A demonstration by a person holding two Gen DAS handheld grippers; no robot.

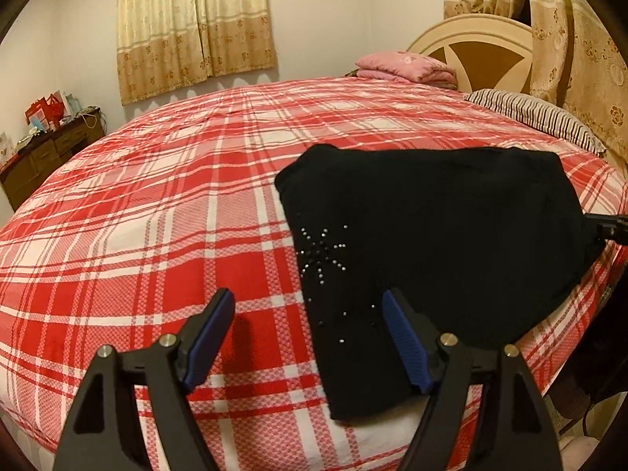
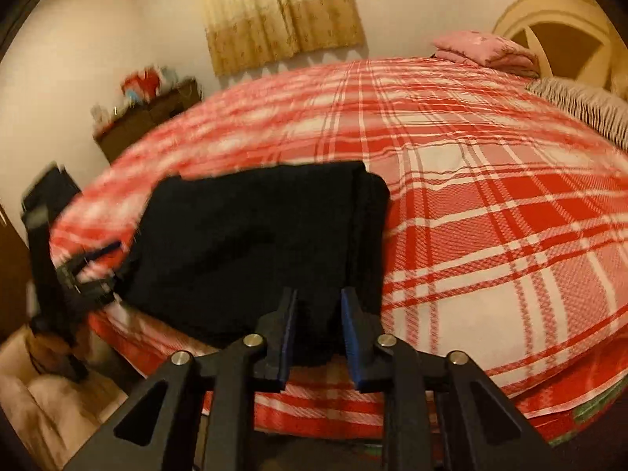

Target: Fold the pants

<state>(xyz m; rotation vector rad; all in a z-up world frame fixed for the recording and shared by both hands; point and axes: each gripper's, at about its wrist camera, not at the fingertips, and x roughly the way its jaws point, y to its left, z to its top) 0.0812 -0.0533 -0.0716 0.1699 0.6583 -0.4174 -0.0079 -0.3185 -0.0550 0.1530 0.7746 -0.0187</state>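
Pants (image 1: pixel 431 243) look soft, light, limp on bed (image 1: pixel 157 216); your left gripper (image 1: pixel 308 337) gapes empty at near edge, right gripper (image 2: pixel 318 337) narrowed around near hem, grip unclear.

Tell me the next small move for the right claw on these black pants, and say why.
Probably close the right claw on the near edge of the black pants and lift it for another fold. Its pads straddle that edge with a gap showing, so nothing looks gripped yet. The left claw stands wide open, one pad over the plaid bedsheet, holding nothing.
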